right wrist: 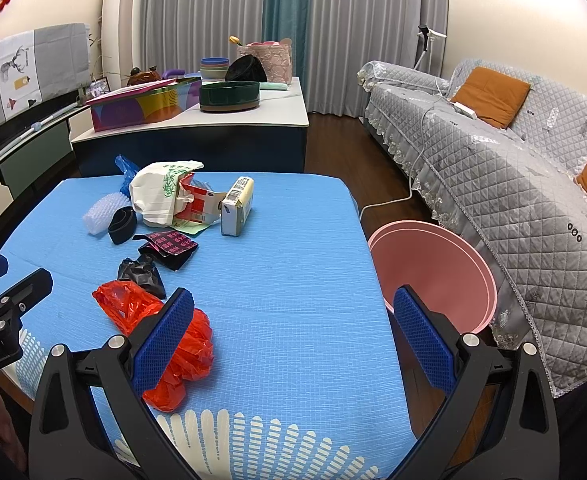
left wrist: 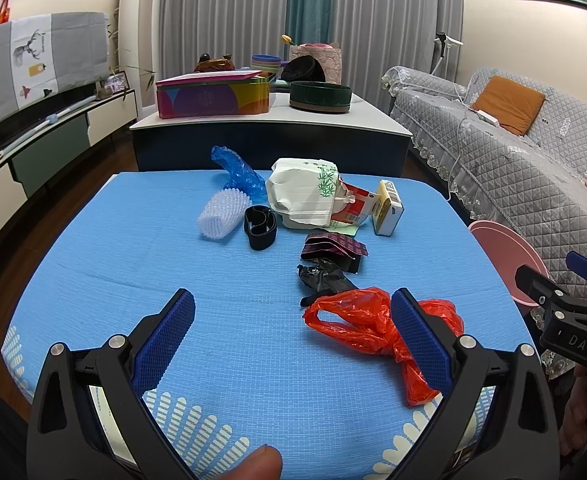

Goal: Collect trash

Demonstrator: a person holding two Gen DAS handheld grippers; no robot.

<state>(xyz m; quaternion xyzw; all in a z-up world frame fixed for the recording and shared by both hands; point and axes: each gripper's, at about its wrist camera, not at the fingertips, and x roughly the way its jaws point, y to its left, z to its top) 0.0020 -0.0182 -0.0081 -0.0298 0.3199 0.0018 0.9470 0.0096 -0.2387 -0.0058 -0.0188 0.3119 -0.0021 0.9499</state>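
Observation:
Trash lies on a blue mat (left wrist: 233, 272): a red plastic bag (left wrist: 357, 324) (right wrist: 133, 308), a black crumpled bag (left wrist: 325, 280) (right wrist: 141, 272), a dark wrapper (left wrist: 333, 248) (right wrist: 169, 246), a black band (left wrist: 259, 226), a white foam net (left wrist: 223, 214), a blue bag (left wrist: 237, 170), a white paper bag (left wrist: 305, 192) (right wrist: 161, 192) and a yellow carton (left wrist: 389, 208) (right wrist: 237, 204). A pink bin (right wrist: 433, 276) (left wrist: 505, 252) stands off the mat's right edge. My left gripper (left wrist: 293, 328) is open and empty, its right finger over the red bag. My right gripper (right wrist: 293, 328) is open and empty, its left finger over the red bag.
A grey quilted sofa (right wrist: 513, 168) with orange cushions runs along the right, behind the bin. A white-topped table (left wrist: 269, 116) with a colourful tin and a dark round box stands beyond the mat. A low TV cabinet (left wrist: 33, 136) lines the left wall.

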